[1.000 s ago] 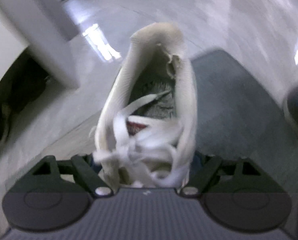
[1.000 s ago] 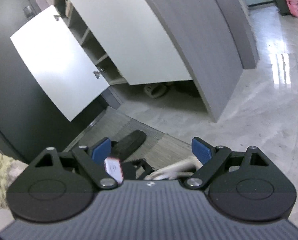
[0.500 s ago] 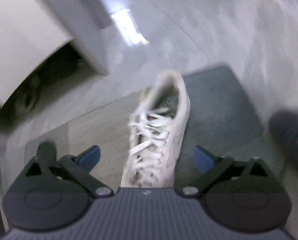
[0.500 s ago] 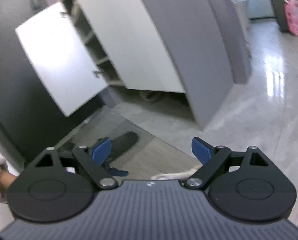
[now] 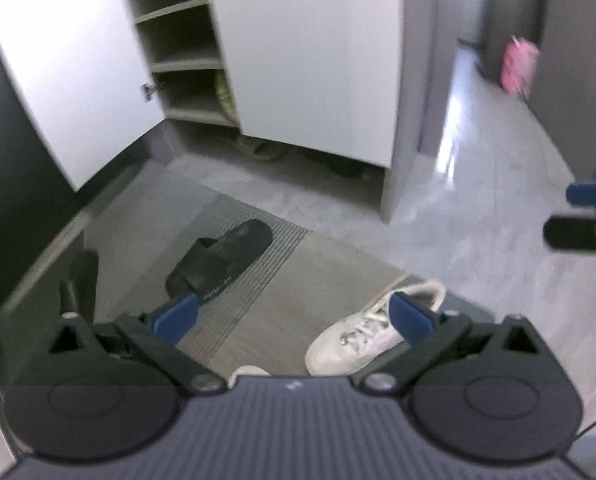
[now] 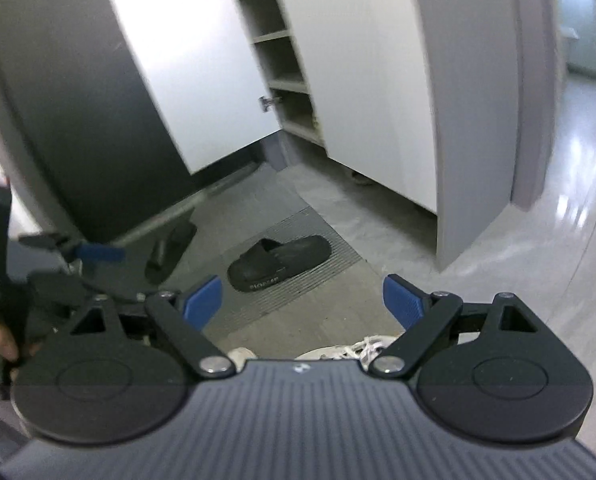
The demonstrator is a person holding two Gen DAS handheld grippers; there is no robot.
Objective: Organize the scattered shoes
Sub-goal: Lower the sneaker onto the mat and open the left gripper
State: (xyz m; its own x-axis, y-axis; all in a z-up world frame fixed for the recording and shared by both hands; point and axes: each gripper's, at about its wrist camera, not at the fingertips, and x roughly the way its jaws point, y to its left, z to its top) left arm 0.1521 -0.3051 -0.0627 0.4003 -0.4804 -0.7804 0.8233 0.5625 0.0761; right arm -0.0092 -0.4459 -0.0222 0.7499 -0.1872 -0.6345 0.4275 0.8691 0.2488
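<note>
A white laced sneaker (image 5: 354, 344) lies on the floor mat (image 5: 298, 264), far below my left gripper (image 5: 294, 316). Its jaws are opening wide and nothing is between them. The toe of a second white shoe (image 5: 248, 371) peeks out beside it. A black slipper (image 5: 218, 260) lies farther along the mat, and another black slipper (image 5: 80, 280) lies near the dark wall. My right gripper (image 6: 302, 300) is open and empty, high over the same black slipper (image 6: 278, 262) and the sneaker (image 6: 358, 350).
A white shoe cabinet (image 5: 306, 52) stands ahead, with its door (image 5: 62, 64) swung open on several shelves (image 5: 182, 60). More shoes (image 5: 258, 146) sit in the gap under it. A glossy tiled floor (image 5: 498, 208) runs to the right, with a pink object (image 5: 518, 64) far back.
My left gripper let go of the white sneaker, opened wide and rose well above it. The sneaker now lies on the mat. My right gripper also rose and stayed open.
</note>
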